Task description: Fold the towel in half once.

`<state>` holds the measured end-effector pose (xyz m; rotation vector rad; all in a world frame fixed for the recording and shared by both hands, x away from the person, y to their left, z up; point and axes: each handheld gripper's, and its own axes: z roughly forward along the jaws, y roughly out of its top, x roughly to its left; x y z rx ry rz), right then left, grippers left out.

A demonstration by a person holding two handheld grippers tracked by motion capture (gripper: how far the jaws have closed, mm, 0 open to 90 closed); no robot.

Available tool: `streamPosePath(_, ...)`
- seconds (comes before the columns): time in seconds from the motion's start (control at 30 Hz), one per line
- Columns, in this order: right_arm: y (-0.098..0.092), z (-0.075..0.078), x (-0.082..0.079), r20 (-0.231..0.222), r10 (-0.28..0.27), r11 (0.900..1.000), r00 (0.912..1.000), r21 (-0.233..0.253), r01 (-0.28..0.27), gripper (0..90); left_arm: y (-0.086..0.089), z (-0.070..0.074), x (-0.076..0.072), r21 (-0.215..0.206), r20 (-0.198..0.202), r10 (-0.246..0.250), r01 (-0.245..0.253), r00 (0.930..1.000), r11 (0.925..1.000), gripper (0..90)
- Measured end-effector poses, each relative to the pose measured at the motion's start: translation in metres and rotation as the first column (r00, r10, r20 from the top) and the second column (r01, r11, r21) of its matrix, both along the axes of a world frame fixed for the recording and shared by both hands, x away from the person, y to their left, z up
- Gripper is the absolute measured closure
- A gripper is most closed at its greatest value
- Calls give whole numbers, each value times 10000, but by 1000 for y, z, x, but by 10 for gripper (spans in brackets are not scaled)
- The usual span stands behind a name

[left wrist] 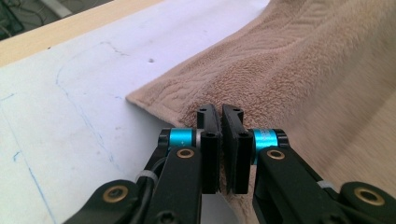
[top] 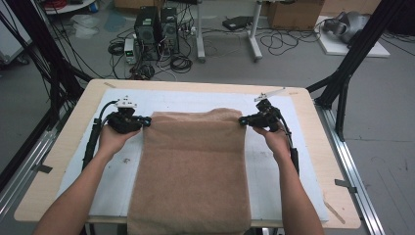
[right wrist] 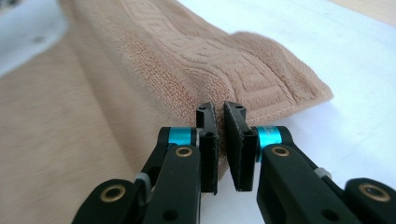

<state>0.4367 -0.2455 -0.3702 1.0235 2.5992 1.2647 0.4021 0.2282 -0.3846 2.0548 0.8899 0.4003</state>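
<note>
A tan towel (top: 193, 166) lies lengthwise down the middle of the table, and its near end hangs over the front edge. My left gripper (top: 146, 121) is at the towel's far left corner, shut on the towel (left wrist: 289, 70) edge, as its own view shows (left wrist: 221, 122). At the far right corner my right gripper (top: 242, 120) pinches the patterned hem of the towel (right wrist: 196, 60) between nearly closed jaws (right wrist: 220, 120). Both hands sit just outside the towel's long sides.
A white sheet (top: 274, 171) covers the wooden tabletop (top: 63, 147) under the towel. Black frame posts (top: 350, 63) rise at the right and left. Computers and cables (top: 156, 34) lie on the floor beyond the table's far edge.
</note>
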Motion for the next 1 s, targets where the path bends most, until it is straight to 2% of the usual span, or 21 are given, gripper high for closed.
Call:
streamPosePath(0.07,1,3,-12,-36,336,9993,9994,-132,-336,841,2,1,-15,78,228,-221,219,9995,9997,858)
streamPosePath(0.17,3,3,-34,33,790,9962,9969,-368,-788,839,4,-1,-39,150,335,-414,409,9986,9991,857)
streamPosePath(0.23,4,0,-50,187,898,9946,9958,-535,-887,837,4,-6,-55,147,535,-542,534,9971,9985,856)
streamPosePath(0.33,4,-9,-70,204,1068,9929,9941,-555,-1055,837,3,-18,-77,470,467,-844,822,9953,9955,855)
streamPosePath(0.43,6,-26,-85,-99,1106,9904,9938,-820,-1110,837,3,-31,-91,431,370,-946,930,9948,9947,855)
streamPosePath(0.57,9,-52,-95,-635,1154,9865,9913,-1098,-1219,836,5,-49,-99,466,15,-937,935,9956,9945,853)
streamPosePath(0.63,8,-60,-96,-683,1099,9890,9916,-918,-1159,834,6,-56,-100,371,-126,-942,946,9955,9948,850)
streamPosePath(0.67,7,-61,-95,-750,1080,9902,9913,-802,-1139,833,7,-57,-100,186,-117,-857,859,9962,9961,848)
streamPosePath(0.73,7,-60,-95,-727,1075,9904,9915,-797,-1132,803,7,-55,-100,152,-175,-901,904,9958,9958,834)
streamPosePath(0.77,7,-59,-95,-738,1132,9898,9908,-790,-1190,755,7,-54,-100,169,-197,-903,906,9957,9957,806)
streamPosePath(0.8,6,-57,-95,-863,1131,9904,9898,-693,-1192,694,8,-52,-100,223,-230,-919,924,9955,9955,757)
streamPosePath(0.87,5,-51,-95,-734,1139,9913,9908,-574,-1182,655,9,-46,-98,298,-266,-815,823,9963,9962,665)
streamPosePath(0.93,2,-44,-93,-453,1197,9920,9918,-341,-1213,611,11,-38,-95,205,-165,-645,648,9978,9977,600)
streamPosePath(1.0,-1,-36,-89,-381,1043,9942,9938,-209,-1052,598,12,-29,-90,112,22,-534,533,9986,9985,583)
